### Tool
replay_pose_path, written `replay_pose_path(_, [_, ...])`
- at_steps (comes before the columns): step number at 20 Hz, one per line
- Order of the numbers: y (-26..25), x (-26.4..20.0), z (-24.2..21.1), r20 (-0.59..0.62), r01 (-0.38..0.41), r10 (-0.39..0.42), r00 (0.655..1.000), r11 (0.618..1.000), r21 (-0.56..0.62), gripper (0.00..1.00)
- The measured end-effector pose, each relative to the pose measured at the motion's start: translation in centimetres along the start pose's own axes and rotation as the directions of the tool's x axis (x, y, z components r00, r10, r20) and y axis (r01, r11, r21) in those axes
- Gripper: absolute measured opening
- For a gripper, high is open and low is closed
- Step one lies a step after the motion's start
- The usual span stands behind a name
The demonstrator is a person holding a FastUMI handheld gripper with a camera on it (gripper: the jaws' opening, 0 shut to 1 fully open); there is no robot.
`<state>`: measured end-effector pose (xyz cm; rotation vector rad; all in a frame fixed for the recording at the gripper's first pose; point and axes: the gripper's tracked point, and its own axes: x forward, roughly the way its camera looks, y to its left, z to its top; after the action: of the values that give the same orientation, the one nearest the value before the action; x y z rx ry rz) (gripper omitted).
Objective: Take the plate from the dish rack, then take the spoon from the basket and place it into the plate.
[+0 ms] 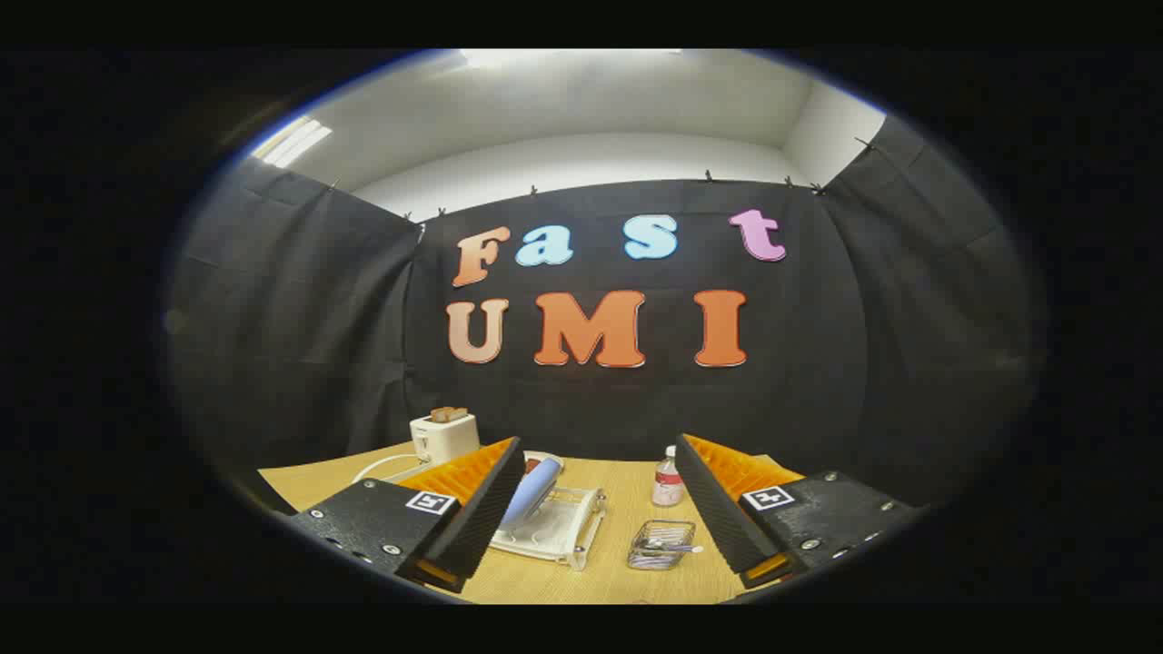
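Pale blue round plate (pixel 531 491), standing on edge and leaning in the clear plastic dish rack (pixel 552 530) with wooden side handles. Rack flat on the wooden tabletop, partly hidden behind one finger. Small see-through wire basket (pixel 661 544), squarish, resting upright on the same tabletop just beside the rack, apart from it, on the side away from the plate. Spoon (pixel 670 547) lying across inside the basket, metallic with a pale end, too small to make out further.
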<state>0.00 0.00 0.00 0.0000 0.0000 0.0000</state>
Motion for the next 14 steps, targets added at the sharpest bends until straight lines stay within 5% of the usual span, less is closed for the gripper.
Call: replay_pose_path(14, [0.4, 0.6, -1.4, -0.067, -0.033, 0.035, 0.997, 0.999, 0.04, 0.99])
